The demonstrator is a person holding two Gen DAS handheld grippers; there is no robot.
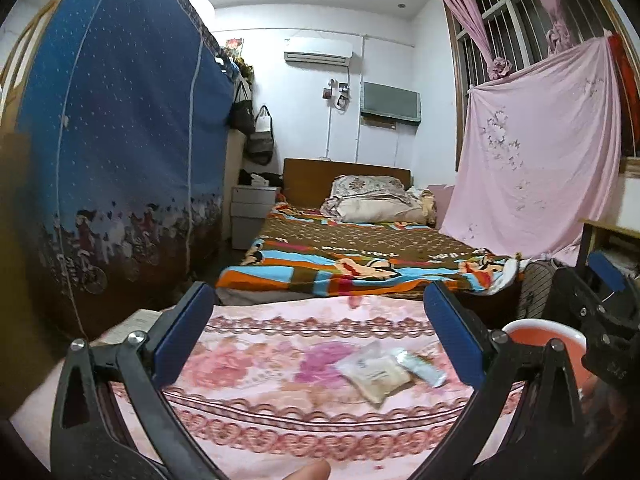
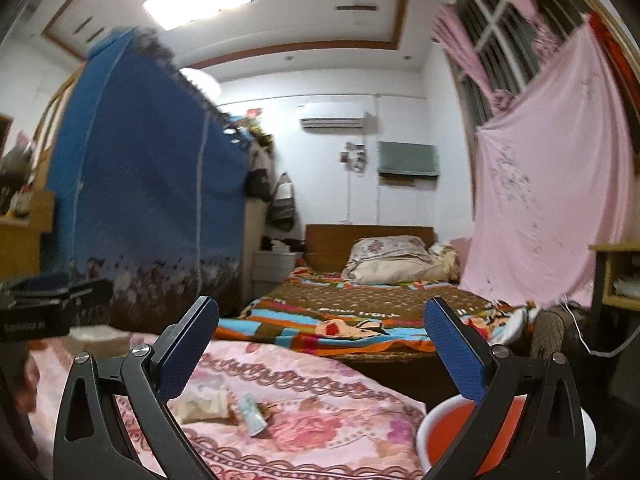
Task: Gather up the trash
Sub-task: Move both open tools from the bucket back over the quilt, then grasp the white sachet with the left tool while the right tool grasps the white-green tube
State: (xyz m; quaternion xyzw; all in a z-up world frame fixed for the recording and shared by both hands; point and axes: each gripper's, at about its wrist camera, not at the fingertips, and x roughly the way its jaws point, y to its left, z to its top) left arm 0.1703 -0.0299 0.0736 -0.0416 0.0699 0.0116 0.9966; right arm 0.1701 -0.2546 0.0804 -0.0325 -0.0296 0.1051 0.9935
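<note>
Trash lies on a pink floral cloth (image 1: pixel 280 420): a beige packet (image 1: pixel 374 372) and a pale blue wrapper (image 1: pixel 420 366) beside it. In the right wrist view the same packet (image 2: pixel 204 402) and wrapper (image 2: pixel 252 410) lie low and left of centre, with a small brown scrap (image 2: pixel 270 408) next to them. An orange bin with a white rim (image 1: pixel 548 338) (image 2: pixel 508 432) stands to the right of the cloth. My left gripper (image 1: pixel 316 324) is open above the cloth, nothing between its fingers. My right gripper (image 2: pixel 320 338) is open too and holds nothing.
A bed with a striped blanket (image 1: pixel 352 252) lies beyond the cloth. A blue fabric wardrobe (image 1: pixel 120 140) stands at the left. A pink sheet (image 1: pixel 536 152) hangs at the right. The other gripper (image 1: pixel 592 304) (image 2: pixel 48 304) shows at each view's edge. A fingertip (image 1: pixel 308 472) shows at the bottom.
</note>
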